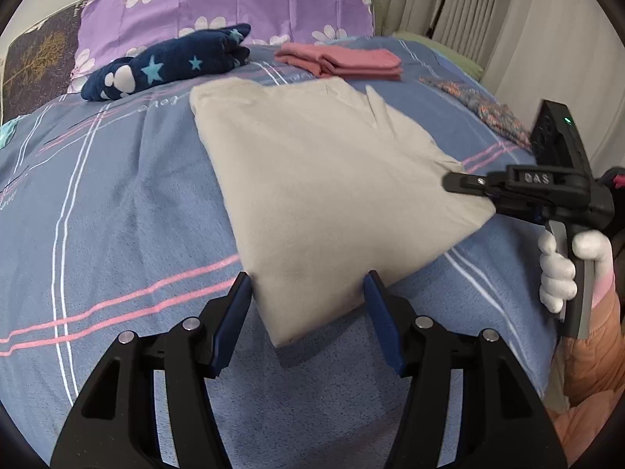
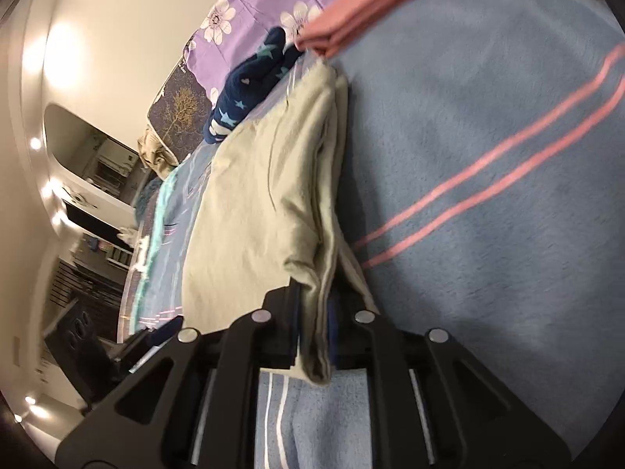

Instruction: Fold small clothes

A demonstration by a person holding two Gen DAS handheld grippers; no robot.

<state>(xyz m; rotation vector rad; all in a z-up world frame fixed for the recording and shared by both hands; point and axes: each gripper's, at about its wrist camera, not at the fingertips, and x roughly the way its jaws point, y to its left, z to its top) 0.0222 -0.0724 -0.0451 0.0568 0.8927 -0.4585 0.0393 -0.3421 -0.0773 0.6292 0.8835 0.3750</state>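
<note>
Beige garment (image 1: 324,179) lies folded flat on the bed (image 1: 117,215), roughly rectangular, one corner pointing toward me. Several layers stacked at its right edge, visible edge-on in the right wrist view (image 2: 273,203). Surface mostly smooth, a few creases near the far end.

My left gripper (image 1: 308,312): jaws spread wide, nothing between the pads. It hangs just over the near corner of the garment, which sits between the two blue pads; contact with the cloth can't be judged.

My right gripper (image 2: 316,332): jaws clenched on the right edge of the garment, folded layers pinched between the pads and sticking out behind them. From the left wrist view the right gripper (image 1: 465,181) meets the cloth at its right corner, white-gloved hand (image 1: 562,269) on the grip.

Around it: pink folded stack (image 1: 343,60) beyond the garment's far end, dark blue star-print piece (image 1: 168,64) to the far left, multicolour patterned cloth (image 1: 480,109) far right, all apart from the garment. Purple flowered pillow (image 1: 234,4) at the head of the bed.
</note>
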